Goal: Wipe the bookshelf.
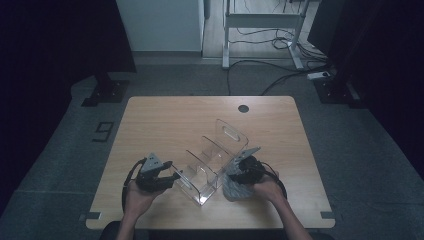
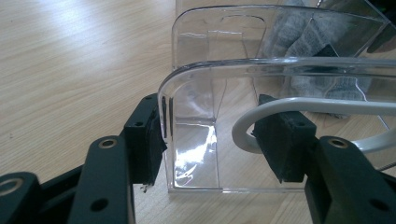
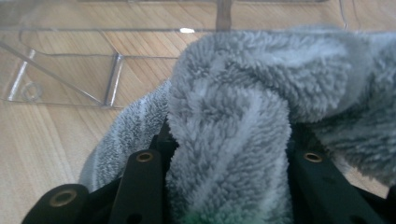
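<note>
A clear plastic organizer (image 1: pixel 212 160) with several compartments stands at an angle on the wooden table (image 1: pixel 165 120). My left gripper (image 1: pixel 172 177) is at its near left end. In the left gripper view the jaws (image 2: pixel 215 140) stand open around the corner of the organizer's end wall (image 2: pixel 233 79). The left pad (image 2: pixel 148 140) rests against the outside of that corner. My right gripper (image 1: pixel 235 172) is just right of the organizer, shut on a grey fluffy cloth (image 1: pixel 235 190). The cloth (image 3: pixel 233 116) bulges up between the right gripper (image 3: pixel 229 140) jaws, with the organizer's wall (image 3: pixel 70 70) beyond.
A white cable (image 2: pixel 327 106) loops across in front of the left gripper's right pad. A round cable hole (image 1: pixel 243 108) sits near the table's far edge. Bare tabletop lies behind and to the left of the organizer. Desk legs and floor cables are beyond the table.
</note>
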A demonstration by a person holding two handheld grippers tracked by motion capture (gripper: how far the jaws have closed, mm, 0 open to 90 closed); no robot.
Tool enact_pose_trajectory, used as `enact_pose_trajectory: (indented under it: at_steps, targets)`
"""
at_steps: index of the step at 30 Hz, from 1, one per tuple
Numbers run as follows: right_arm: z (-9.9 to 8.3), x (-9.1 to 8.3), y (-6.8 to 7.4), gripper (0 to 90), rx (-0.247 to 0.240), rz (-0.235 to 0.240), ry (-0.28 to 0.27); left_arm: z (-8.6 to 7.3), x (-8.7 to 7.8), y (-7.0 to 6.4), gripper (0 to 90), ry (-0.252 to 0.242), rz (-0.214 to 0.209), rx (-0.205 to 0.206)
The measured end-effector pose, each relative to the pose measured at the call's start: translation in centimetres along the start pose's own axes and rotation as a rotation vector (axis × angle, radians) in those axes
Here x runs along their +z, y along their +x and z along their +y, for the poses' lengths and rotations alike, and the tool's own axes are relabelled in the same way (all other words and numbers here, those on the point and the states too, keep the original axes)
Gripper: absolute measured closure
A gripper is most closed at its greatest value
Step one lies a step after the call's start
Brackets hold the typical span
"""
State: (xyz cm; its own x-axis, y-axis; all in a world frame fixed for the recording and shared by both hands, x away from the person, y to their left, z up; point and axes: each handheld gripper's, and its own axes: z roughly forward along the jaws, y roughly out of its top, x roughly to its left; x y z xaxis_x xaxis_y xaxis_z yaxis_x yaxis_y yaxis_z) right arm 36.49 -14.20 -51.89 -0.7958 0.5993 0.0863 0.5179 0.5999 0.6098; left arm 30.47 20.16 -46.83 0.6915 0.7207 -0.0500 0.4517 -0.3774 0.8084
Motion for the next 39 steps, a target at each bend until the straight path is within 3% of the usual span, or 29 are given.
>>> enact_pose_trajectory:
  at_steps: [12, 21, 33, 39]
  targets:
    - [-0.2, 0.5, 0.2, 59.7, 0.014, -0.03, 0.024, -0.1, 0.0, 0.0, 44.0, -0.006, 0.006, -0.009]
    - [-1.7, -2.1, 0.2, 59.8, 0.028, -0.052, 0.035, -0.1, 0.1, 0.1, 44.0, -0.01, 0.008, -0.013]
    - [-2.8, -5.4, 1.1, 59.4, 0.041, -0.001, -0.04, -0.1, 0.1, 0.1, 43.9, -0.011, 0.006, -0.016]
    - [-2.4, -6.1, 2.3, 58.9, 0.031, 0.078, -0.088, -0.1, 0.1, 0.1, 43.9, -0.008, 0.008, -0.017]
